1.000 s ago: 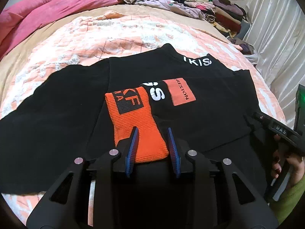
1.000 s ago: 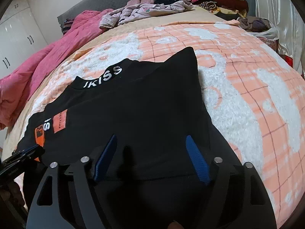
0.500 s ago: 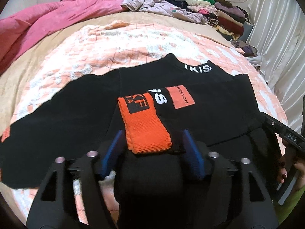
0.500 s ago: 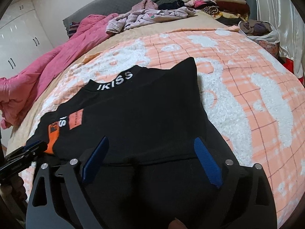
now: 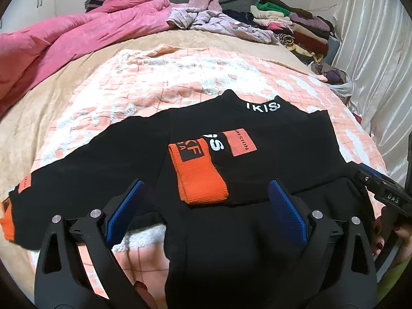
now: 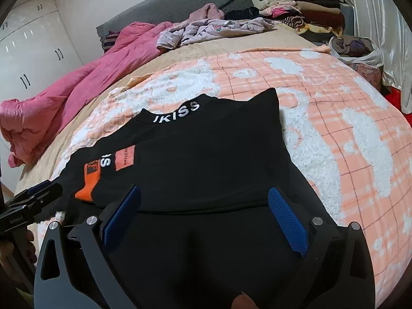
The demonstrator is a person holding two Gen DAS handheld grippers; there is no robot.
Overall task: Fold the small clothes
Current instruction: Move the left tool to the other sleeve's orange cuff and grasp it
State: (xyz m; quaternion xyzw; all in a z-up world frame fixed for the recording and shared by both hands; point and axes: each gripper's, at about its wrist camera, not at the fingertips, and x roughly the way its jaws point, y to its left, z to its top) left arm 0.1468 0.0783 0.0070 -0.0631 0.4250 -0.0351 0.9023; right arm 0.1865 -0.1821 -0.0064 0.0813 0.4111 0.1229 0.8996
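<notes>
The left hand-held gripper pointed steeply down at the bed, its blue pads spread wide and still opening, with only the end of an orange cuff lying loose between them, untouched. The right hand-held gripper was likewise opening and gripped nothing; black cloth lay below its pads.

The black sweatshirt lay flat on the peach checked blanket in the middle of the bed, collar toward the headboard, its long axis running from the grippers toward the pillows. One sleeve was folded across the chest so that its orange cuff covered part of the white lettering. The other sleeve stretched out to the left, its far end cut off by the picture edge. The near hem was hidden behind each gripper's body, so how the bottom lay I could not tell; it seemed to be doubled over.

At the right edge of the left view, fingers with dark nails held the other gripper's handle, mostly out of frame.
</notes>
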